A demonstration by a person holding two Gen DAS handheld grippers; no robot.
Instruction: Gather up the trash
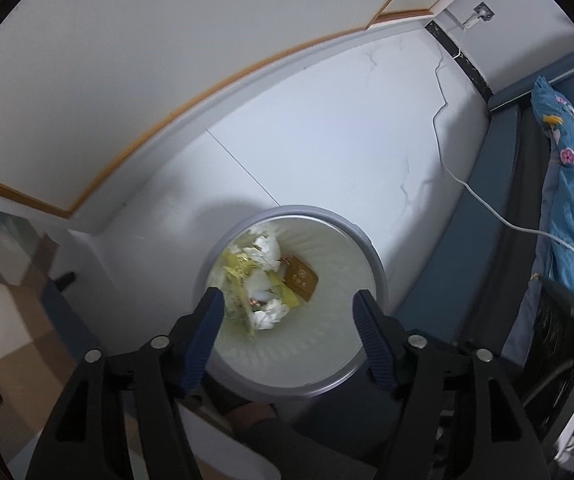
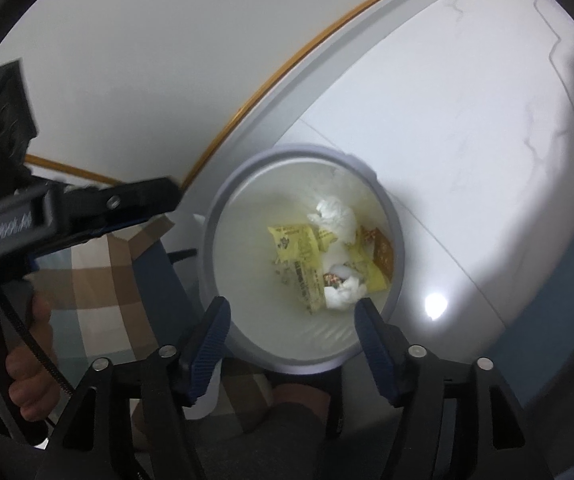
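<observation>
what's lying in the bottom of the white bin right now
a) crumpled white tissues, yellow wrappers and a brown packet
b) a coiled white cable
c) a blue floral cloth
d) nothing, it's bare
a: looking down into the bin, the right wrist view shows crumpled white tissues, yellow wrappers and a brown packet at the bottom; both grippers, left and right, have their jaws apart with nothing between them.

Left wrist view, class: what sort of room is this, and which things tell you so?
Probably a bedroom at home: a floral blue quilt lies along the right edge, a white charging cable trails across the pale tiled floor, and a small waste bin holds tissues and wrappers.
</observation>
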